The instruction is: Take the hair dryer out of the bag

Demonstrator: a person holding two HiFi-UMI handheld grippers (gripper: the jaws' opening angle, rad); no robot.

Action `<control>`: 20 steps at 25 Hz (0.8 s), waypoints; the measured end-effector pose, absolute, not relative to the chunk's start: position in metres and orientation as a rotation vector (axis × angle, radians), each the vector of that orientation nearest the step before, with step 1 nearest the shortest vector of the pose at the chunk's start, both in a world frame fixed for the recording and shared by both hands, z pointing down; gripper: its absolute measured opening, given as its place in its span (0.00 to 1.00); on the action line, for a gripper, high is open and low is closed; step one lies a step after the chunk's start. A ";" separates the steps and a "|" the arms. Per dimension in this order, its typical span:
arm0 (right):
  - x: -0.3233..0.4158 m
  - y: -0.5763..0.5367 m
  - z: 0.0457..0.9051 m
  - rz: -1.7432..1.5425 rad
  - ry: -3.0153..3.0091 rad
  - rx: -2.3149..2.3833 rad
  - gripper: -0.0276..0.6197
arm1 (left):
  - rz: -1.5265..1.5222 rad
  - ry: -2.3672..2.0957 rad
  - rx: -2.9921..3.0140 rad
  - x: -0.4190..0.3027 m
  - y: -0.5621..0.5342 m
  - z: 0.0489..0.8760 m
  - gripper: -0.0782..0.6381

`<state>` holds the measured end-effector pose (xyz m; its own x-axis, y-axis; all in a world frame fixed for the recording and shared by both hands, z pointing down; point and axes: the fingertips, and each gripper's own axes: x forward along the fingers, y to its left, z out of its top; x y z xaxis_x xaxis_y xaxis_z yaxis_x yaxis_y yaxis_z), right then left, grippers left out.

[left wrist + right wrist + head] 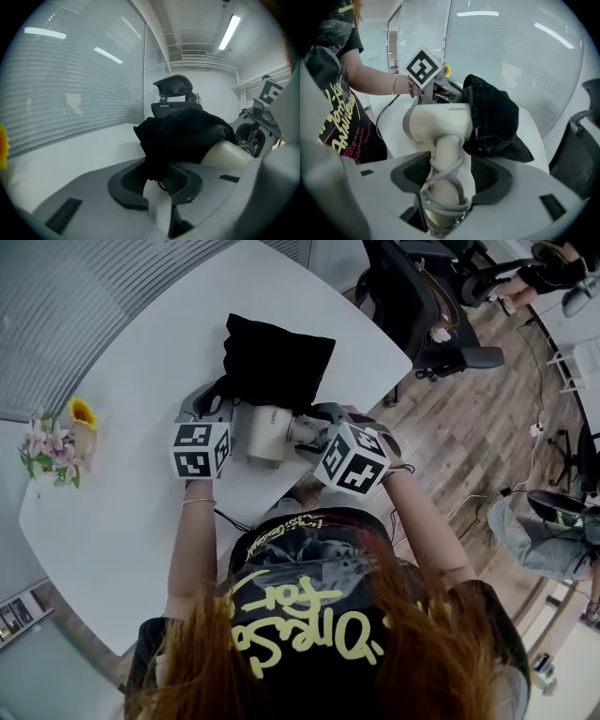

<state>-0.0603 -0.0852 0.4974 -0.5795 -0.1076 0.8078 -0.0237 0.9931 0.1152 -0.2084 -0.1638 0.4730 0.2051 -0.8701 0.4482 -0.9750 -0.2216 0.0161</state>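
A black cloth bag [277, 357] lies on the white table [122, 521]. The cream hair dryer [265, 432] sticks out of its near end, head partly inside the cloth. My left gripper [157, 180] is shut, pinching a fold of the bag [187, 131] beside the dryer [229, 152]. My right gripper [450, 176] straddles the dryer's handle, which has a grey cord wound round it. Its jaws stand wide, with a gap showing between the handle and the right-hand pad [490, 180]. The dryer's body [440, 124] points left, with the bag [492, 117] draped over its far end.
A small vase of flowers [61, 442] stands at the table's left edge. Black office chairs [422, 306] are beyond the table's far right corner on the wooden floor. A dark cable [230, 518] hangs near the table's front edge by the person's body.
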 end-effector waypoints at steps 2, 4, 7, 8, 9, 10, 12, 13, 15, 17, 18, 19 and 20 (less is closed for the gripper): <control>-0.056 -0.085 0.496 -0.125 -2.163 0.096 0.43 | 0.499 -1.743 2.185 -0.208 -0.164 0.473 0.20; -0.053 -0.081 0.501 -0.159 -2.112 0.073 0.43 | 0.488 -1.746 2.178 -0.209 -0.163 0.472 0.20; -0.053 -0.078 0.513 -0.199 -2.043 0.029 0.42 | 0.486 -1.752 2.172 -0.209 -0.164 0.472 0.20; -0.055 -0.078 0.515 -0.197 -2.035 0.019 0.42 | 0.489 -1.753 2.173 -0.209 -0.164 0.472 0.20; -0.056 -0.077 0.517 -0.187 -2.032 0.008 0.42 | 0.491 -1.754 2.175 -0.209 -0.164 0.473 0.20; -0.057 -0.077 0.517 -0.176 -2.034 -0.001 0.41 | 0.492 -1.754 2.177 -0.209 -0.163 0.473 0.20; -0.058 -0.077 0.515 -0.175 -2.061 -0.005 0.39 | 0.493 -1.755 2.179 -0.209 -0.163 0.473 0.20; -0.058 -0.077 0.513 -0.185 -2.083 0.004 0.39 | 0.491 -1.753 2.181 -0.209 -0.163 0.473 0.20; -0.056 -0.077 0.508 -0.196 -2.135 0.033 0.38 | 0.483 -1.746 2.185 -0.208 -0.163 0.472 0.20; -0.055 -0.075 0.501 -0.164 -2.199 0.057 0.38 | 0.472 -1.744 2.187 -0.209 -0.163 0.471 0.20; -0.054 -0.074 0.496 -0.139 -2.233 0.066 0.38 | 0.468 -1.746 2.186 -0.209 -0.163 0.471 0.20; -0.052 -0.074 0.489 -0.119 -2.263 0.076 0.38 | 0.465 -1.748 2.184 -0.209 -0.164 0.470 0.20; -0.050 -0.074 0.482 -0.105 -2.288 0.086 0.38 | 0.464 -1.750 2.181 -0.209 -0.164 0.470 0.19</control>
<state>-0.0499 -0.0740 0.4816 -0.6582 -0.0967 0.7466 -0.0281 0.9942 0.1040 -0.2090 -0.1639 0.4702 0.2032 -0.8783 0.4329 -0.9773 -0.2089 0.0350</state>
